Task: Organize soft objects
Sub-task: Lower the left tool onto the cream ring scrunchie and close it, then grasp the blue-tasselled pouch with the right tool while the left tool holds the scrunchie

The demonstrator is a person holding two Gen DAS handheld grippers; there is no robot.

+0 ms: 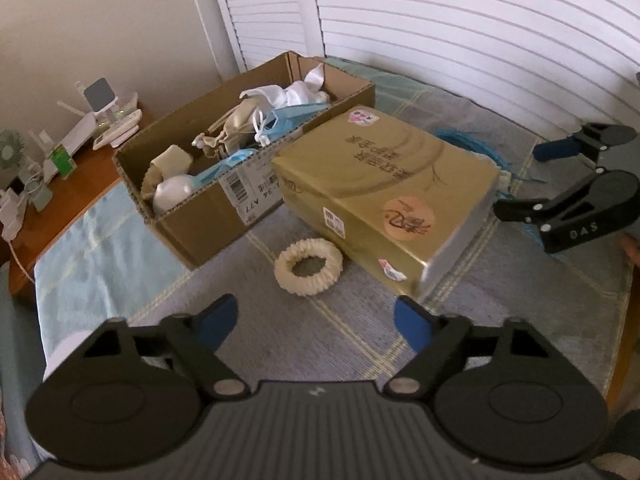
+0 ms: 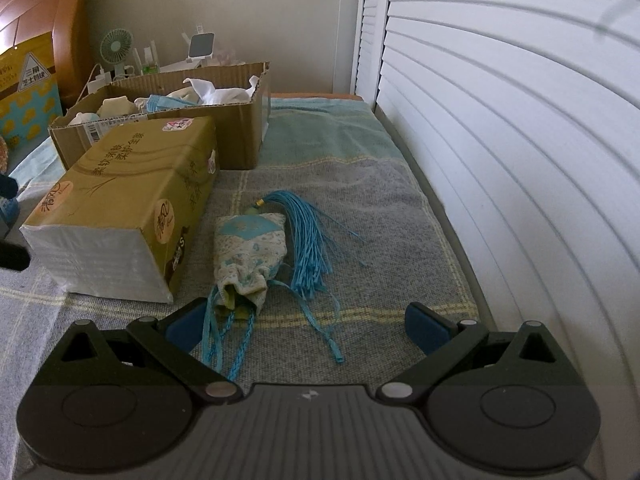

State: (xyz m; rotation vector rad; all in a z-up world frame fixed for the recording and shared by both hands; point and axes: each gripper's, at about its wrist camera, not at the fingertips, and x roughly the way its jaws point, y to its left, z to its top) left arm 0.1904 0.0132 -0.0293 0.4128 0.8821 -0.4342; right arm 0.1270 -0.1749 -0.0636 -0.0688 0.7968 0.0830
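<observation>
A bed with grey-green blanket [image 2: 360, 208] lies beside white louvered doors [image 2: 520, 120]. Both tools, left [image 1: 316, 322] and right [image 2: 306, 326], are spread; the scrunchie [image 1: 309, 267] lies at 12 o'clock near the left tool, and the pouch [image 2: 248, 256] at 11 o'clock near the right.

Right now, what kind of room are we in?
Probably a bedroom. There's a blanket-covered bed, a wooden headboard, and a bedside table with a little fan and chargers.
</observation>
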